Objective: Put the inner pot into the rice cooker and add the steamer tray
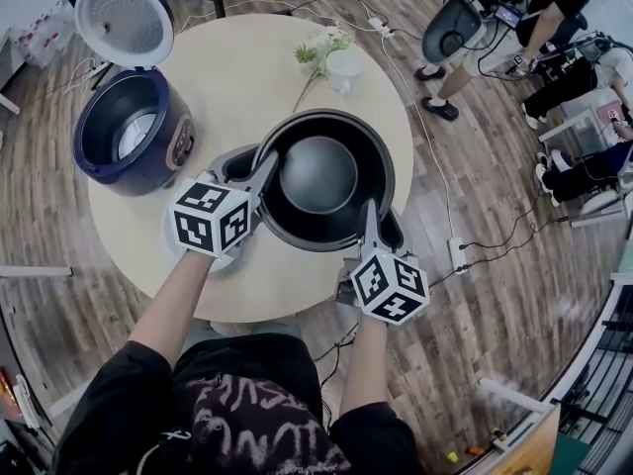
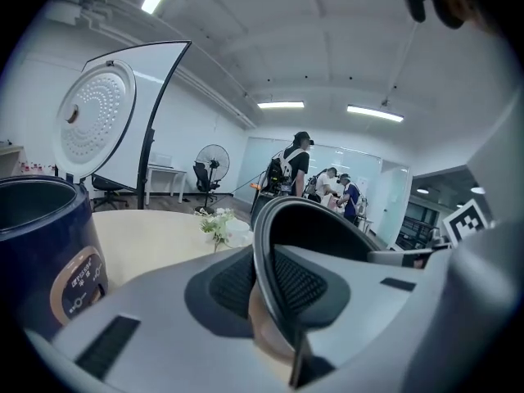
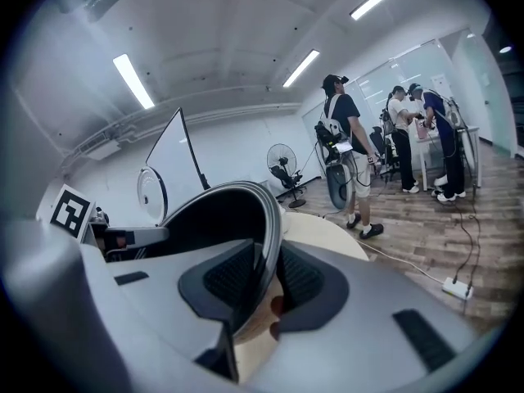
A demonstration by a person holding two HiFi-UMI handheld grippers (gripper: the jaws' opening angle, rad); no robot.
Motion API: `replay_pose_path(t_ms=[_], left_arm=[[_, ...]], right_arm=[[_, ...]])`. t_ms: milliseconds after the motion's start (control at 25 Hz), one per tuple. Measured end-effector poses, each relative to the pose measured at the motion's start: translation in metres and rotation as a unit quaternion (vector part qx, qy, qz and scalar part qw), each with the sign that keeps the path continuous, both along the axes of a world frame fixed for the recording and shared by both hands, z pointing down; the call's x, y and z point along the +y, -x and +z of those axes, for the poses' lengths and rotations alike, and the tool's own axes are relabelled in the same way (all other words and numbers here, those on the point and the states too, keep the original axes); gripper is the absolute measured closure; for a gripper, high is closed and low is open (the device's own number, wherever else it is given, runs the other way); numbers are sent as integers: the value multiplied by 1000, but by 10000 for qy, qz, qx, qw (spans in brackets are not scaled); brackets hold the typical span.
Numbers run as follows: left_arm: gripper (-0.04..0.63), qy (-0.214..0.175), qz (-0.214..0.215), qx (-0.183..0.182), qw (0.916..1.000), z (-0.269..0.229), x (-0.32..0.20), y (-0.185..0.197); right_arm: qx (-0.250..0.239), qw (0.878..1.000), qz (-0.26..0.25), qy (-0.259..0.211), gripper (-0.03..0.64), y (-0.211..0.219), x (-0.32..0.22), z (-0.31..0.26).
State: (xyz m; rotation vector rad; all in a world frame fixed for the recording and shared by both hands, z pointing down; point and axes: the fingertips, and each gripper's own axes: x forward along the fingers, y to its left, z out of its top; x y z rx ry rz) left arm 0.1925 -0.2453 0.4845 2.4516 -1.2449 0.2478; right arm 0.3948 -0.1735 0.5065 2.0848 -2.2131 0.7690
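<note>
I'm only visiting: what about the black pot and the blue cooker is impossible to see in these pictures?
Head view: the inner pot hides the table beneath it, so its underside and clearance can't be judged.
Left gripper view: the rice cooker is cut by the left edge; its own wall hides the inside, and the label print is too small.
Steamer tray: not identifiable in any view.

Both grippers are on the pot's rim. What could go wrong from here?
The left gripper and right gripper pinch only the thin rim of the black metal inner pot; uneven hands could let it tilt or slip.
The white vase of flowers stands just beyond the pot; a swing toward the dark blue rice cooker might clip it.
</note>
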Motion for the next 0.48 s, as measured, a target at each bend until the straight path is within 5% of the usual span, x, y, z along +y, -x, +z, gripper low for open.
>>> replay_pose_path(t_ms=[480], left_arm=[[524,-238,586,561,9964,-53,3,85]], right_arm=[[454,9964,661,-278,525,94,28,-69]])
